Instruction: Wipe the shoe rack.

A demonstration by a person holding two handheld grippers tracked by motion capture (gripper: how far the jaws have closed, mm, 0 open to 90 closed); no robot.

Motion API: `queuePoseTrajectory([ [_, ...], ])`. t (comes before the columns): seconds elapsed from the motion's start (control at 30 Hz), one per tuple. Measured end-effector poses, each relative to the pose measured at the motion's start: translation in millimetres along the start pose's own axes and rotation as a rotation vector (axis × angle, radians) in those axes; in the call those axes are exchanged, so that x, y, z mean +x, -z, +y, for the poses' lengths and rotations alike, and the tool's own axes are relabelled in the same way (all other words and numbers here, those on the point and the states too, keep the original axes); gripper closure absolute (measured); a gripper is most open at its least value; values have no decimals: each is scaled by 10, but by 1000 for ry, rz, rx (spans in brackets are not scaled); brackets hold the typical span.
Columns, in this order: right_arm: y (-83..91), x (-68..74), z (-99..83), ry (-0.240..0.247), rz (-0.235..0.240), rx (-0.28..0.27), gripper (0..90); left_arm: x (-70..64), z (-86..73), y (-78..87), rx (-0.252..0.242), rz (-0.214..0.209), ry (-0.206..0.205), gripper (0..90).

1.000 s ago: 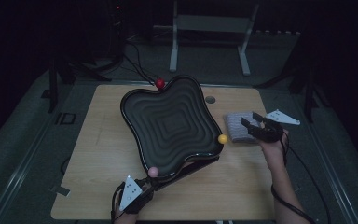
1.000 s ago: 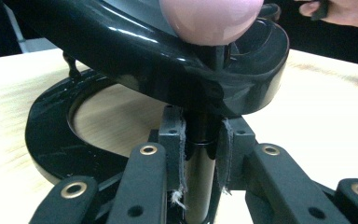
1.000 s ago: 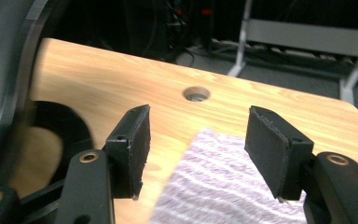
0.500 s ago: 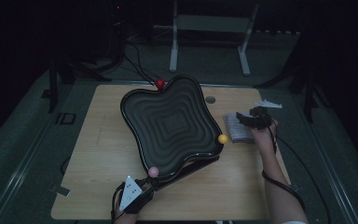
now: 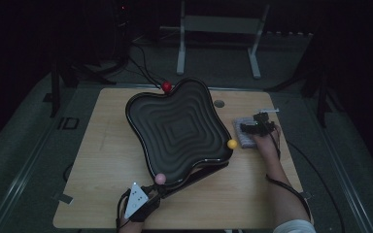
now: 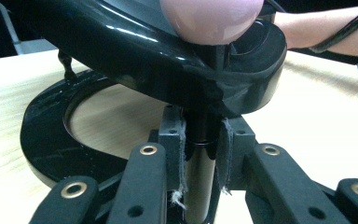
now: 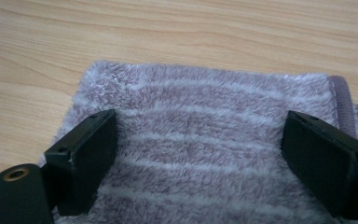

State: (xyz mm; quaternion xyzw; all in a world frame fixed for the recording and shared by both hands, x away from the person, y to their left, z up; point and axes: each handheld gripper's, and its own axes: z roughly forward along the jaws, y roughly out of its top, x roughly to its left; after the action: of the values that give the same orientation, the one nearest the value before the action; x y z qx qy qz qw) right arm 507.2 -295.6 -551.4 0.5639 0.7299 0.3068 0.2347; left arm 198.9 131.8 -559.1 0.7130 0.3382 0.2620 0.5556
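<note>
A black wavy tray (image 5: 179,128) stands tilted on its black base (image 6: 51,140) at the table's middle. It has ball knobs at its corners: red (image 5: 166,87), yellow (image 5: 231,144) and pink (image 5: 160,178). My left gripper (image 5: 155,189) is at the tray's near corner. In the left gripper view it (image 6: 204,140) is shut on the black post (image 6: 200,163) under the pink ball (image 6: 212,18). My right gripper (image 5: 250,128) points down over a folded purple striped towel (image 5: 243,134) right of the tray. There it (image 7: 200,158) stands open, its jaws spread across the towel (image 7: 205,116).
The wooden table (image 5: 107,160) has bare wood left of and in front of the tray. A small dark round disc (image 5: 219,103) lies behind the towel. A metal stand (image 5: 218,29) and cables (image 5: 141,68) are on the floor beyond the table.
My right gripper has shifted a little left and tipped down onto the towel. The left gripper and the tray have stayed put.
</note>
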Motion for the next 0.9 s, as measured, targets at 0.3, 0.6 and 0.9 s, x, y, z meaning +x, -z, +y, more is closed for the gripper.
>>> queuePoseTrajectory([
  [0.3, 23, 25, 9, 72, 49, 1, 421, 3, 0, -3, -1, -4, 1, 749],
  [0.6, 184, 134, 137, 90, 113, 20, 704, 0, 1, -7, -2, -4, 1, 749],
  [0.9, 589, 218, 397, 69, 197, -95, 716, -3, 1, -7, 0, -3, 1, 747],
])
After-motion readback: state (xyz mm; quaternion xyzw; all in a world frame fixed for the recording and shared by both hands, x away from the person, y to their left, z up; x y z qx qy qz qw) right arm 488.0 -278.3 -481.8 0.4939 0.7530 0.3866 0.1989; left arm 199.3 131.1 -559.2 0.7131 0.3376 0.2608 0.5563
